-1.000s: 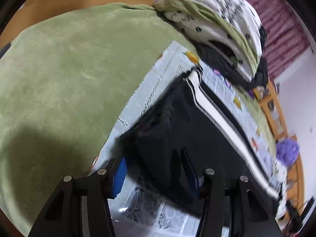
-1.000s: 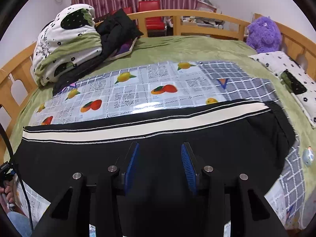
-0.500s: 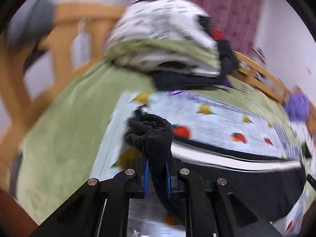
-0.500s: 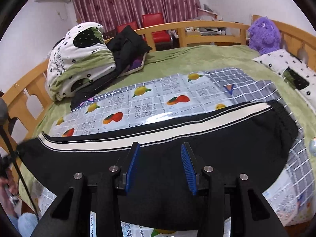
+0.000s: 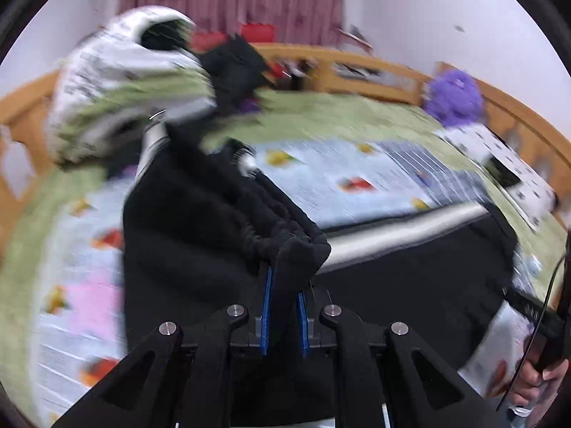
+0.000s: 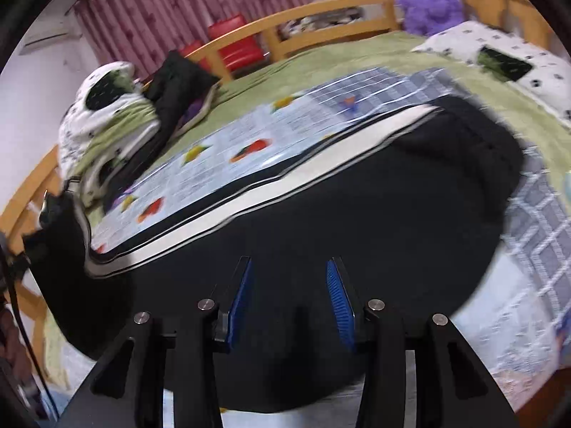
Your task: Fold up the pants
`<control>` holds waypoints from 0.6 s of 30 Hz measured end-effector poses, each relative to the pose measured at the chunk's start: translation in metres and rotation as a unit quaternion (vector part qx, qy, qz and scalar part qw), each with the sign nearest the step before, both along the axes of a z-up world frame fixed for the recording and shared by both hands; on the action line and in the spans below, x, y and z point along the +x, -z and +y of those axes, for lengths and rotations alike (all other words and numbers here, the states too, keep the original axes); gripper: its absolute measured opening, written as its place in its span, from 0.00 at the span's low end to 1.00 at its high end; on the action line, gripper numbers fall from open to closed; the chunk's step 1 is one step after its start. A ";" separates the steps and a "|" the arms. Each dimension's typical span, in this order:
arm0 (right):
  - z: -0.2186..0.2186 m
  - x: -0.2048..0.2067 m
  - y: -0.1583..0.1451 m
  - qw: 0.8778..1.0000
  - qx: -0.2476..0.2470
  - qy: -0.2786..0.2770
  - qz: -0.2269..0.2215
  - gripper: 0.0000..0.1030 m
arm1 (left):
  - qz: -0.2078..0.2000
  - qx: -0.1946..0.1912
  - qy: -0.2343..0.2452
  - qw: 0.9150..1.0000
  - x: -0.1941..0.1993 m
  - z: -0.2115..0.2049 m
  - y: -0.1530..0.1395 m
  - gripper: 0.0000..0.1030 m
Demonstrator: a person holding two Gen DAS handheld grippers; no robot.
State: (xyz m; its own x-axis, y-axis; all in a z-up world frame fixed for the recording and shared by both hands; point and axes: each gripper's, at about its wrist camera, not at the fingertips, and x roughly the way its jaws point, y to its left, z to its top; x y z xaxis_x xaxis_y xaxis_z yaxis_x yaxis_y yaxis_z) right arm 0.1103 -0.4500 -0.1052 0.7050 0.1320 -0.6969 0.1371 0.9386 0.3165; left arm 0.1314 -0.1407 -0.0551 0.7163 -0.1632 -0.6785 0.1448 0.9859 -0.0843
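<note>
A: Since the left gripper (image 5: 283, 306) was last noted with jaws wide around the pants (image 5: 200, 221) end on the mat (image 5: 357, 174), a change is recorded: the jaws have just been closing and are now pinched narrow on a bunch of black cloth.

B: Confirmed. That end has been lifted off the mat and carried toward the other end; the cloth is seen draped up over itself, with the white stripe (image 6: 249, 203) bent at the left end.

A: And the right gripper (image 6: 291, 299)?

B: Jaws are held partly apart above the middle of the pants; nothing is gripped there. The rest of the pants lies flat on the mat, on the bed (image 6: 357, 57).

A: Reading: the lengthwise fold is judged begun, not finished. The carried end has yet to be laid down.
</note>
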 end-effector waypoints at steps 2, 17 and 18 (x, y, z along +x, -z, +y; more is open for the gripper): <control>-0.012 -0.008 0.003 1.000 -0.003 0.019 -0.006 0.42 | 0.024 -0.017 0.027 0.999 -0.005 -0.024 0.025 0.11; 0.051 0.002 -0.008 0.996 0.004 -0.089 -0.016 0.42 | 0.030 -0.033 0.000 0.999 -0.070 0.050 0.012 0.66; 0.062 0.005 -0.008 0.995 0.004 -0.102 -0.015 0.42 | 0.019 -0.021 -0.017 0.999 -0.074 0.065 0.008 0.66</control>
